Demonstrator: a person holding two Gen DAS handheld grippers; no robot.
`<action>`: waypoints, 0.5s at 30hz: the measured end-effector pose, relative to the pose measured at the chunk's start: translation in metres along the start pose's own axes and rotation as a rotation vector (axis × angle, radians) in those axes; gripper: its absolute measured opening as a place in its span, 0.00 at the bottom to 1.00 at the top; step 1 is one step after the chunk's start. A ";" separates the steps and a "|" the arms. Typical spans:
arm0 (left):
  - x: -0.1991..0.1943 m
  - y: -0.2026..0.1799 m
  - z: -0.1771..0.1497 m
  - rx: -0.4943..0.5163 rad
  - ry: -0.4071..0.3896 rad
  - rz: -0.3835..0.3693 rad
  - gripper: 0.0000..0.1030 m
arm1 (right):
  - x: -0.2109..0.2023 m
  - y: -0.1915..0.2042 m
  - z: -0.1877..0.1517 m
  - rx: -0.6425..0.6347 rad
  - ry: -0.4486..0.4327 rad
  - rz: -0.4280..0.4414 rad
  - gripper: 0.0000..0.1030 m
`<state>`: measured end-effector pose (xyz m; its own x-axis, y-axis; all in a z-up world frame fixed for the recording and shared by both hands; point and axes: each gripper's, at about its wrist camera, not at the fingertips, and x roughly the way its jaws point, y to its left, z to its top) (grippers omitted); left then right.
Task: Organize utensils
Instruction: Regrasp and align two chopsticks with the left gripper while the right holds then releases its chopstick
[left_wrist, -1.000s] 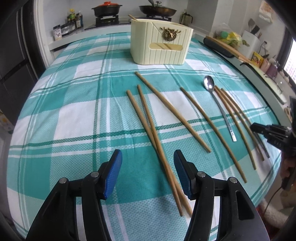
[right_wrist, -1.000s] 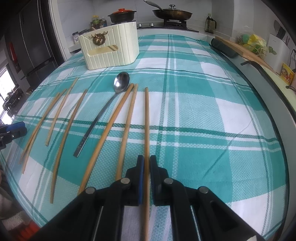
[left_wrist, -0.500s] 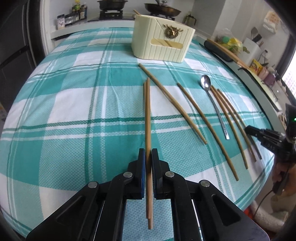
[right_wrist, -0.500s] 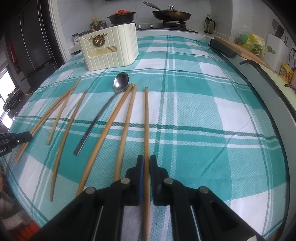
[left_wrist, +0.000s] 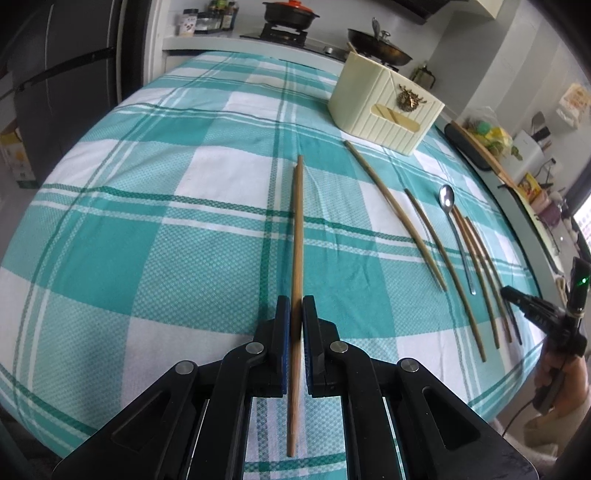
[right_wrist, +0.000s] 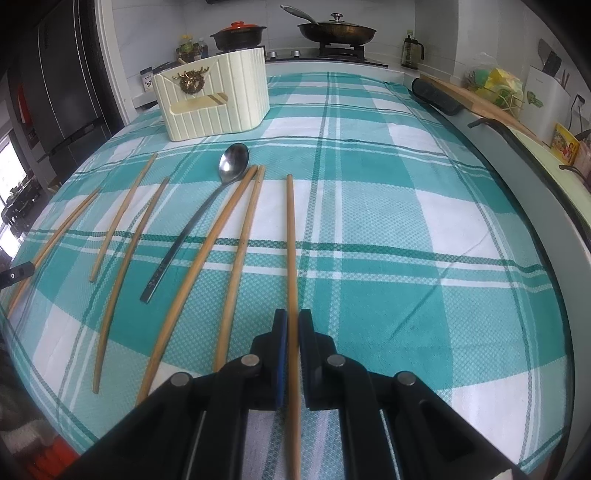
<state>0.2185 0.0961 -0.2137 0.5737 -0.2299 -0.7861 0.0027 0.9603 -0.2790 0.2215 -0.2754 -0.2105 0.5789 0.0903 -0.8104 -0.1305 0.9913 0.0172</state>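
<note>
My left gripper (left_wrist: 296, 306) is shut on two wooden chopsticks (left_wrist: 297, 229) that lie one on top of the other and point away over the teal checked cloth. My right gripper (right_wrist: 293, 317) is shut on a single chopstick (right_wrist: 291, 240) whose far end rests on the cloth. The cream ribbed utensil holder (left_wrist: 384, 107) (right_wrist: 218, 107) stands at the far side of the table, apart from both grippers. A metal spoon (right_wrist: 232, 162) (left_wrist: 447, 195) and several loose chopsticks (right_wrist: 199, 266) lie between the two grippers. In the left wrist view the right gripper (left_wrist: 532, 306) shows at the right edge.
The table's rounded edge (right_wrist: 569, 258) runs close on the right, with a black rod and a wooden board beyond it. A stove with a pan (right_wrist: 336, 31) and a pot stands behind the holder. A dark fridge (left_wrist: 66, 74) is at the left.
My left gripper closed on the two chopsticks, then swung and rolled, so the holder now sits further right in its view. The right gripper with its chopstick has kept still.
</note>
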 end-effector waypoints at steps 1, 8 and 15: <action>0.000 -0.001 -0.002 0.007 0.000 0.008 0.05 | 0.000 0.000 0.000 0.001 0.001 -0.002 0.06; 0.001 0.011 0.001 -0.031 -0.006 0.027 0.05 | -0.004 -0.003 -0.004 0.005 0.008 0.001 0.06; 0.006 0.012 0.004 0.024 0.019 0.093 0.10 | -0.005 -0.005 -0.005 -0.007 0.016 -0.009 0.06</action>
<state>0.2255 0.1068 -0.2197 0.5572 -0.1425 -0.8181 -0.0302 0.9810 -0.1915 0.2154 -0.2814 -0.2092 0.5671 0.0796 -0.8198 -0.1307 0.9914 0.0059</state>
